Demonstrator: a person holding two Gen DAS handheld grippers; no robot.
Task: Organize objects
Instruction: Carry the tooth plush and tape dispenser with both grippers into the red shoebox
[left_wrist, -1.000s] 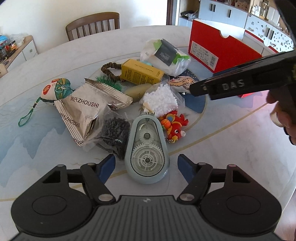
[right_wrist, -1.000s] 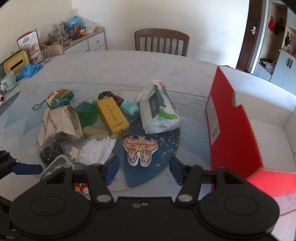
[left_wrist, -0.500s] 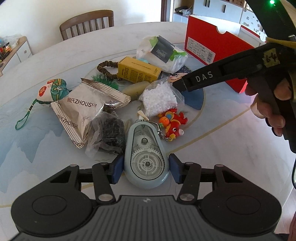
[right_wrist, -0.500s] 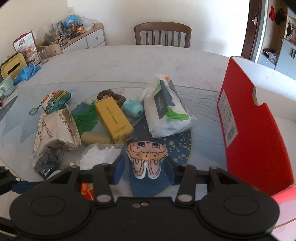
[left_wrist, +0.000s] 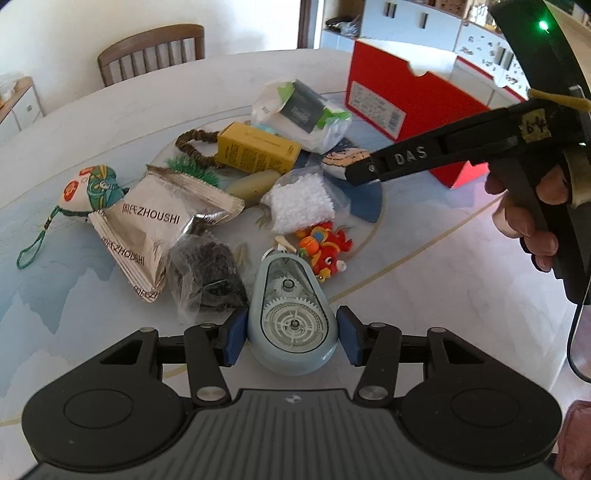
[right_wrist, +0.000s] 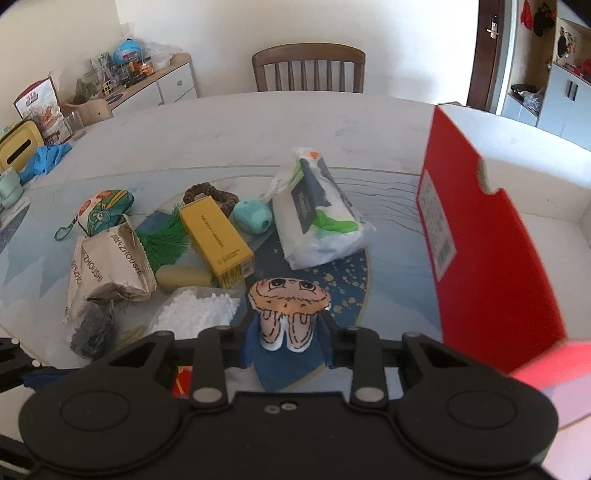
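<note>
The left hand-held gripper (left_wrist: 291, 341) is pinching the pale blue, teardrop-shaped plastic tape dispenser (left_wrist: 291, 317), its blue pads pressed on both flanks at the wide end; the dispenser's long axis runs straight ahead, narrow tip toward the red cardboard box (left_wrist: 413, 107). The right hand-held gripper (right_wrist: 286, 341), its jaws having just been closing, is pinching the lower end of the flat cartoon-face fabric plush (right_wrist: 288, 306), which lies on the worktop (right_wrist: 258, 129) left of the box. The right hand is judged nearer the box, which lies right of it.
</note>
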